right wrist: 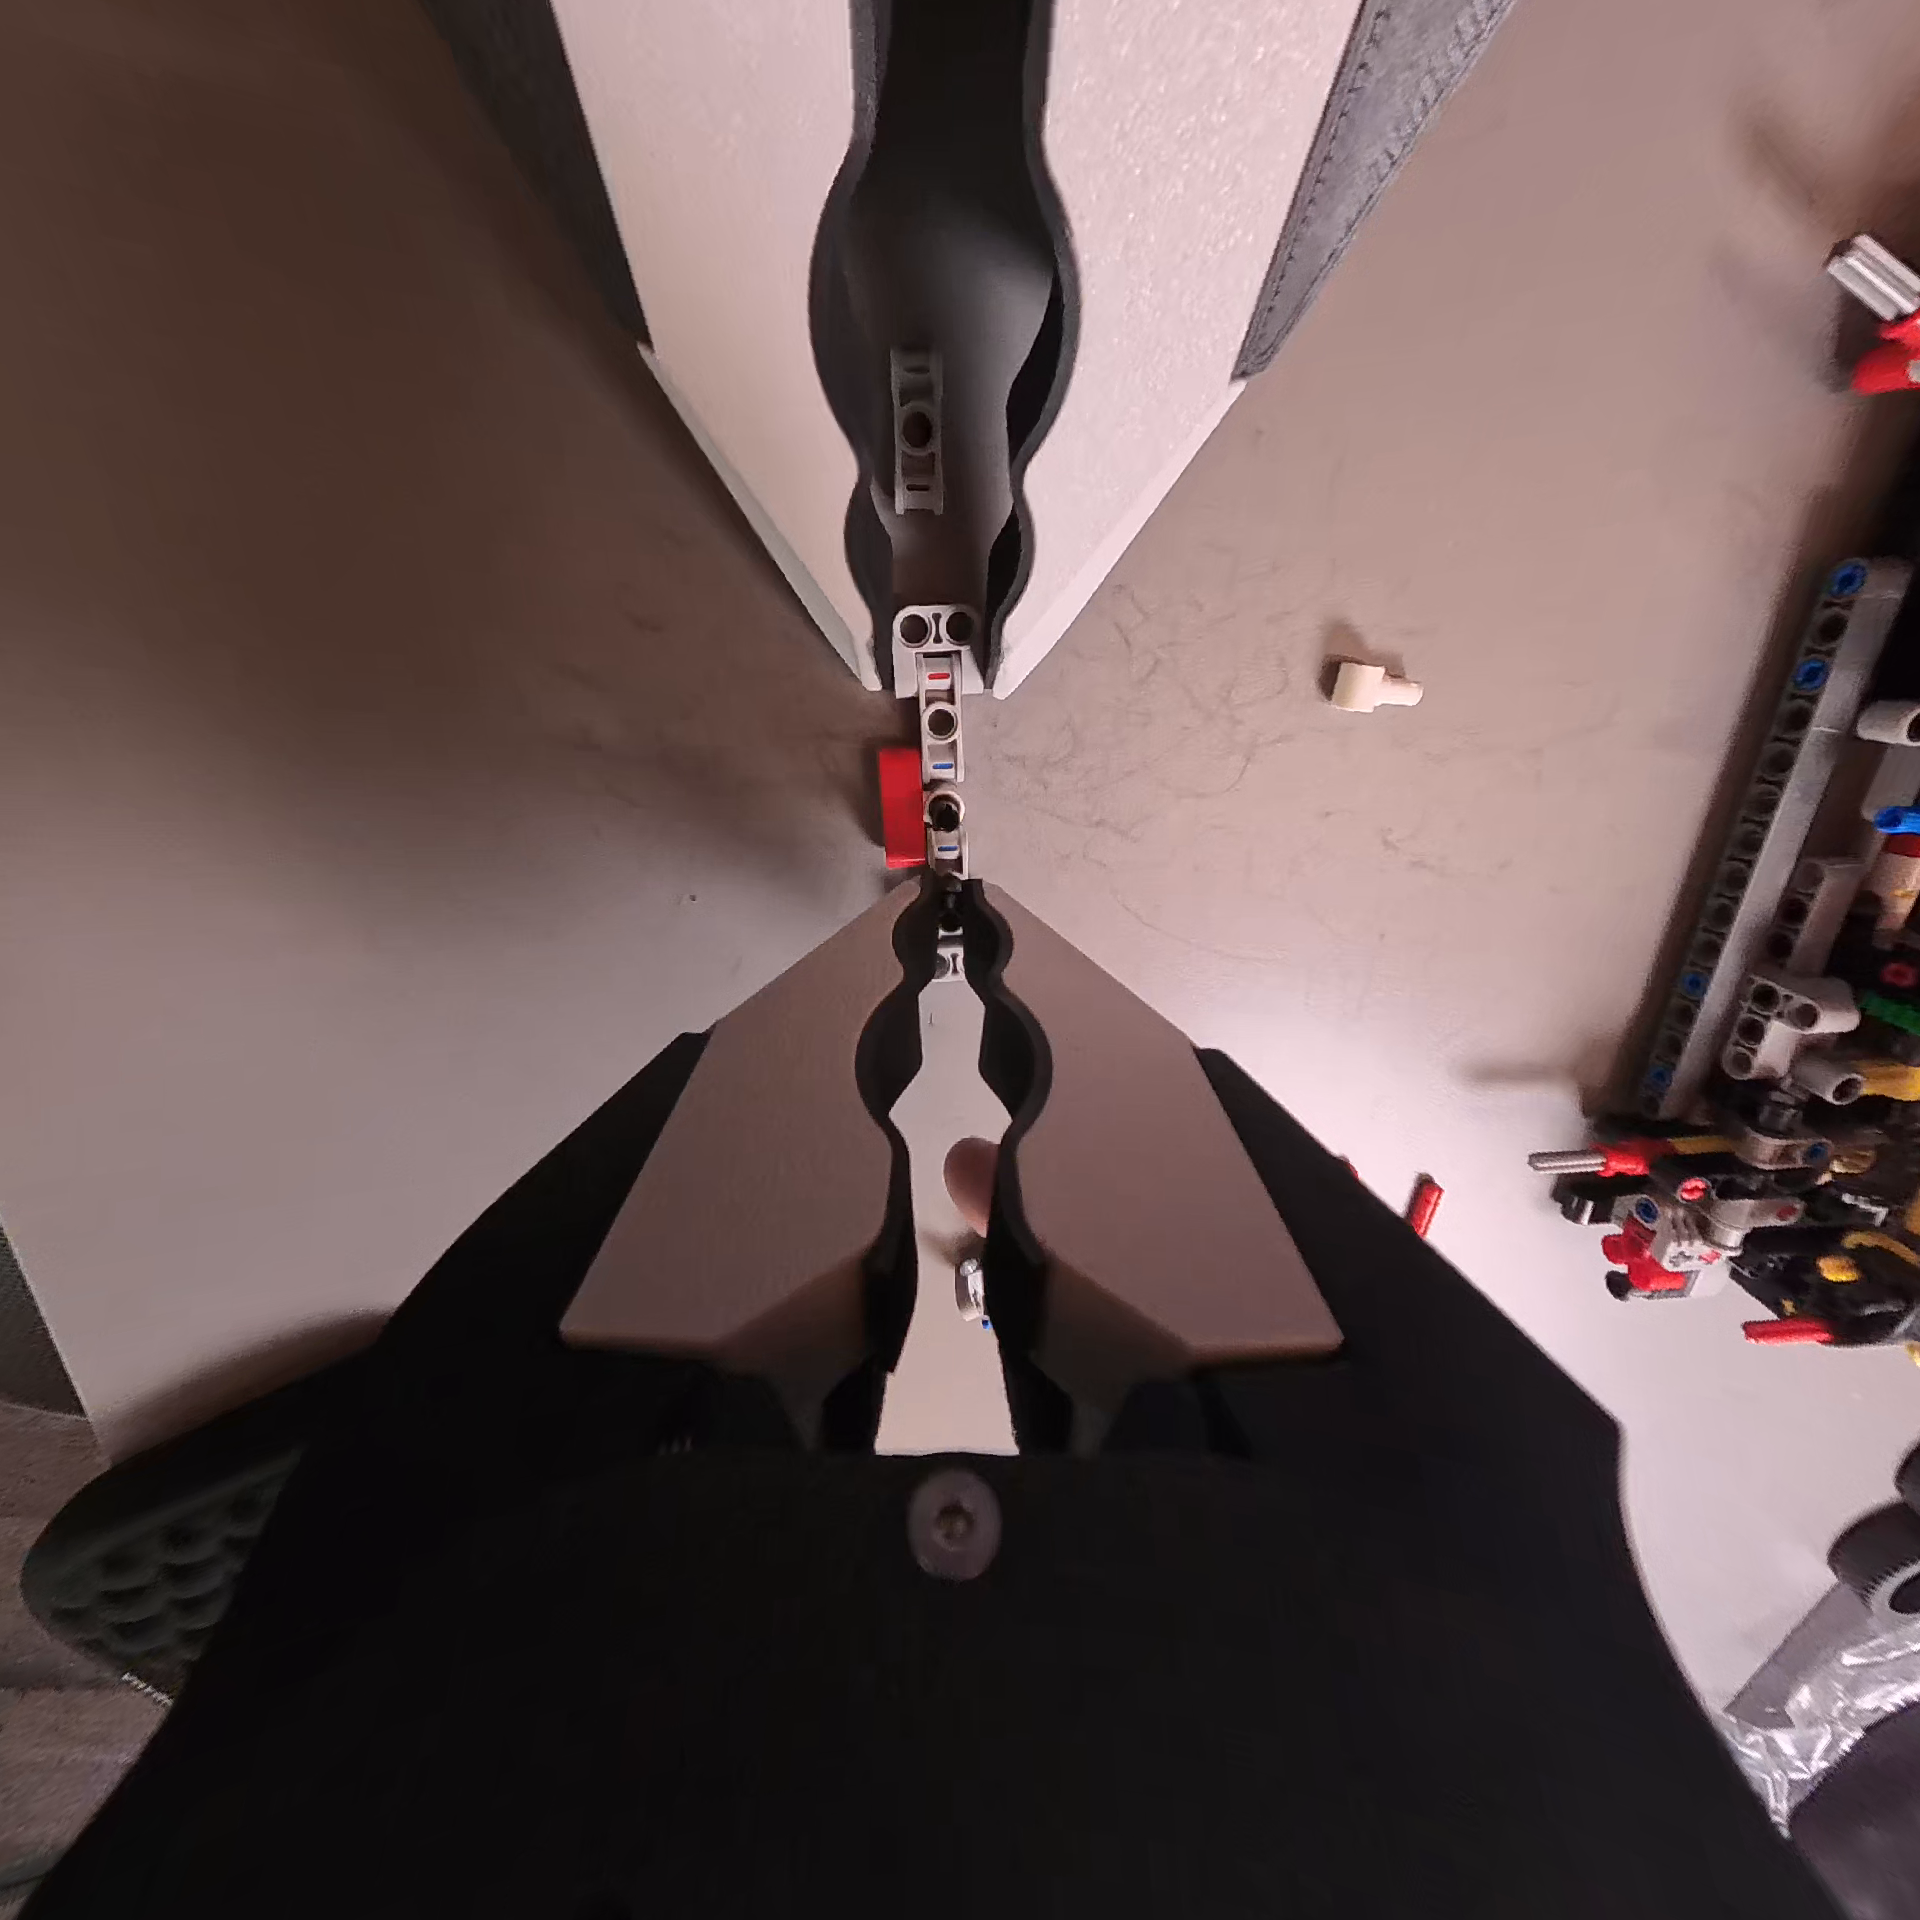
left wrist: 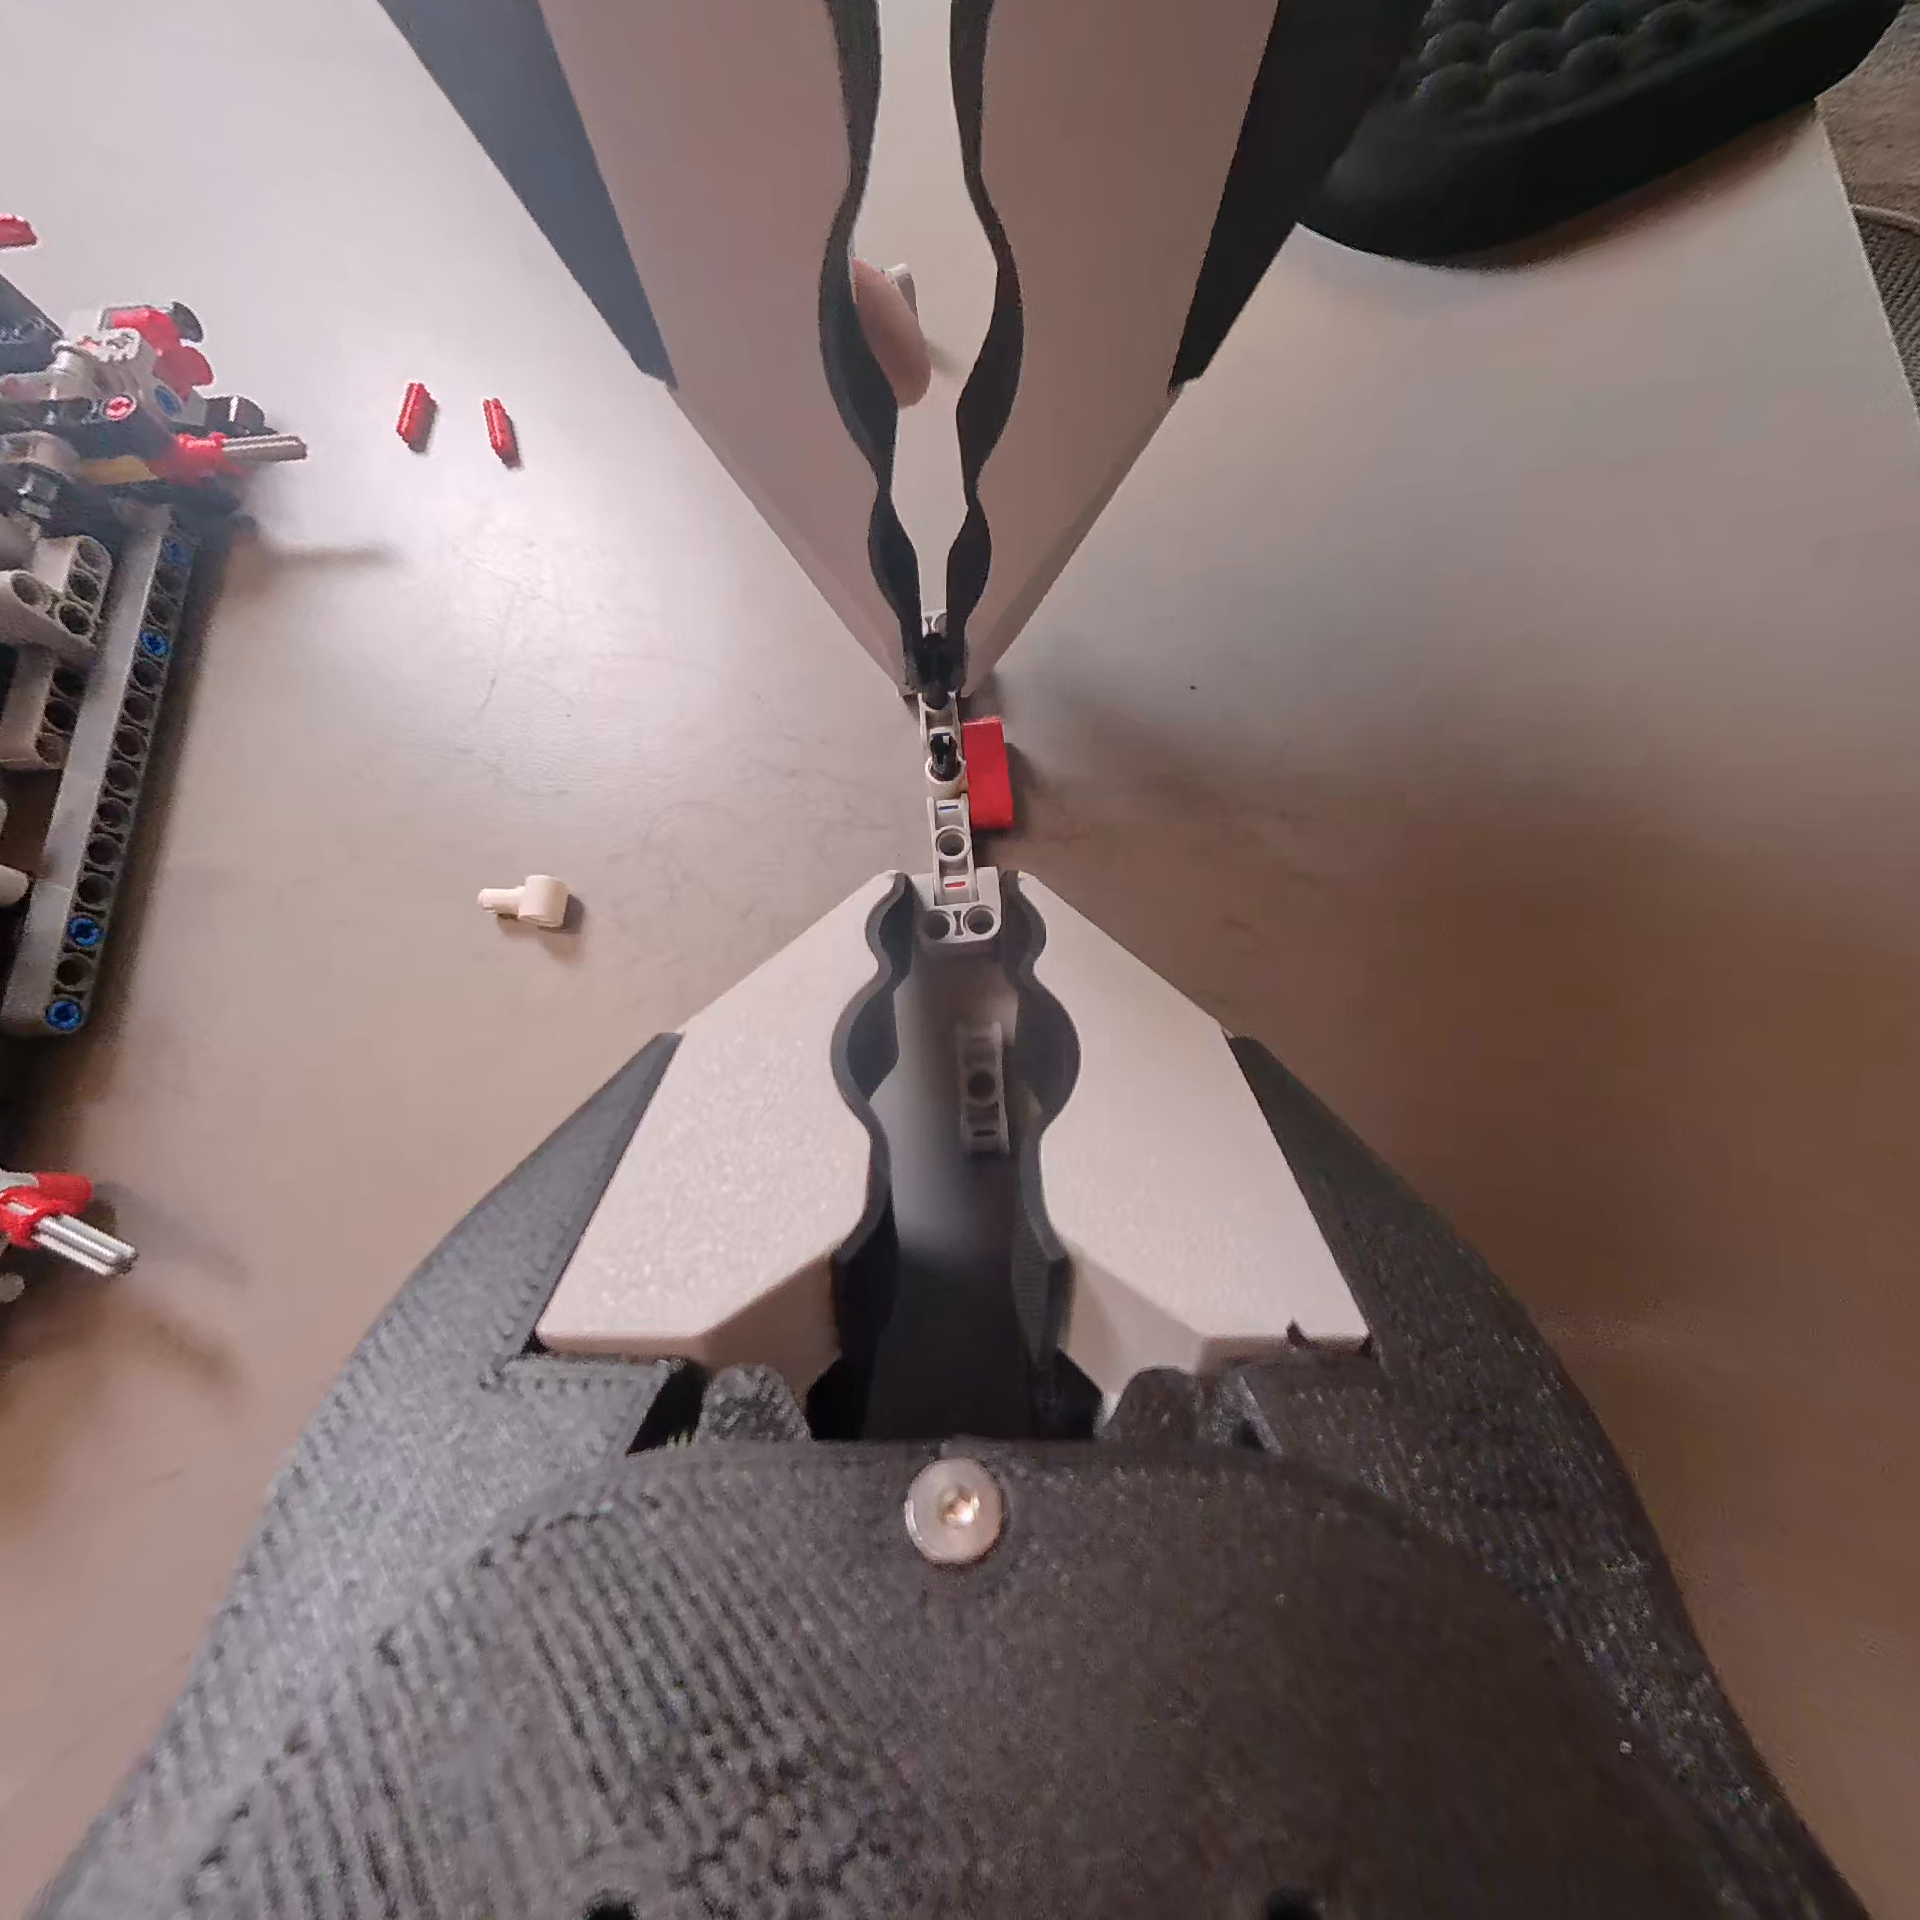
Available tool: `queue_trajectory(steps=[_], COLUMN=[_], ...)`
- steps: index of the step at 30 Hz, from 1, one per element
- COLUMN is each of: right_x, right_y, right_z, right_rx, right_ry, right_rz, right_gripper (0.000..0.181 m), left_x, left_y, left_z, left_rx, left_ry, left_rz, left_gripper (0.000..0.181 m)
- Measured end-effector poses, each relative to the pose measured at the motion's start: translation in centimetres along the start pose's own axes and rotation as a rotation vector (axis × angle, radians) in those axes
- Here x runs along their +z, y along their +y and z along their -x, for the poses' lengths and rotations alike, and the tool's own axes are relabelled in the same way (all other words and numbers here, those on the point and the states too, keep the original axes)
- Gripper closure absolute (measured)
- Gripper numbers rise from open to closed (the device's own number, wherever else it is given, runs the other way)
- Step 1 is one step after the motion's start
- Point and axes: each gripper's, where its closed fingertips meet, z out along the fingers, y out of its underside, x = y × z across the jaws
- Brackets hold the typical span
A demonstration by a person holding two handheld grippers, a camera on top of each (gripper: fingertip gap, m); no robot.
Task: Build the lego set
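A slim grey Lego beam (left wrist: 948, 800) with a black pin (left wrist: 943, 750) is held level above the table between both grippers. My left gripper (left wrist: 956, 909) is shut on the grey two-hole connector (left wrist: 958, 923) at one end. The right gripper (left wrist: 940, 665) faces it, shut on the other end. In the right wrist view my right gripper (right wrist: 943, 902) pinches the beam (right wrist: 942, 764) at its black pin (right wrist: 945, 821); the left gripper (right wrist: 935, 665) holds the connector (right wrist: 933, 629). A red piece (left wrist: 987, 774) lies on the table just beside the beam; it also shows in the right wrist view (right wrist: 900, 821).
The part-built model (left wrist: 94, 623) sits at the table's left, seen at the right in the right wrist view (right wrist: 1766, 935). Two small red parts (left wrist: 416, 414) and a tan connector (left wrist: 530, 899) lie loose. A black dimpled object (left wrist: 1558, 104) sits at the far edge. A plastic bag (right wrist: 1818, 1714) lies nearby. The tips of both grippers are at nearly the same place. The part-built model (left wrist: 94, 623) is about equally far from each gripper, around 15 centimeters. Seen from the right wrist view (right wrist: 1742, 994) as well.
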Motion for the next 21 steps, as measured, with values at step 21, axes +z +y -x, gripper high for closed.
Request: queue_trajectory(steps=[21], right_x=[-0.6], right_y=[-0.7], right_z=[-0.3], right_rx=[-0.001], right_ry=[-0.03], right_rz=[-0.088], right_gripper=[0.181], left_x=[-0.1], left_y=[0.0], left_z=[-0.1], left_rx=[-0.018], left_ry=[0.014], left_rz=[0.0], left_gripper=[0.166])
